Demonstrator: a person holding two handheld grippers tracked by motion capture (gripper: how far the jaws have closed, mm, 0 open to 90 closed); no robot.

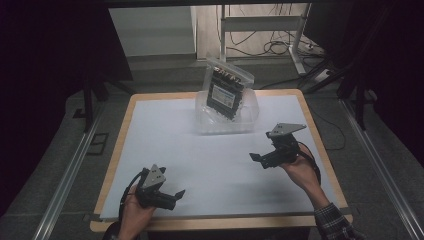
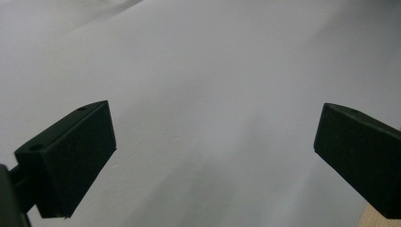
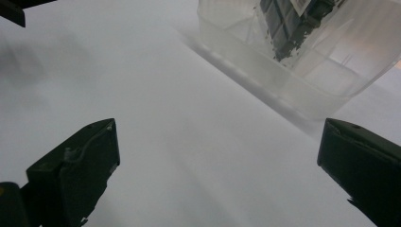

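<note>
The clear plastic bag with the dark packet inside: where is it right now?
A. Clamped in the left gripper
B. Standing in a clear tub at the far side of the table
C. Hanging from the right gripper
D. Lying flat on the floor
B: the clear plastic bag stands upright in the clear tub at the table's far edge, apart from the open left gripper and the open right gripper.

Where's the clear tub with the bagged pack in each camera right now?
High view: clear tub at the far middle of the white sheet, bagged pack standing in it.
Left gripper view: not in it.
Right gripper view: tub upper right, beyond the open jaws.
Shared landmark: the white sheet.
</note>
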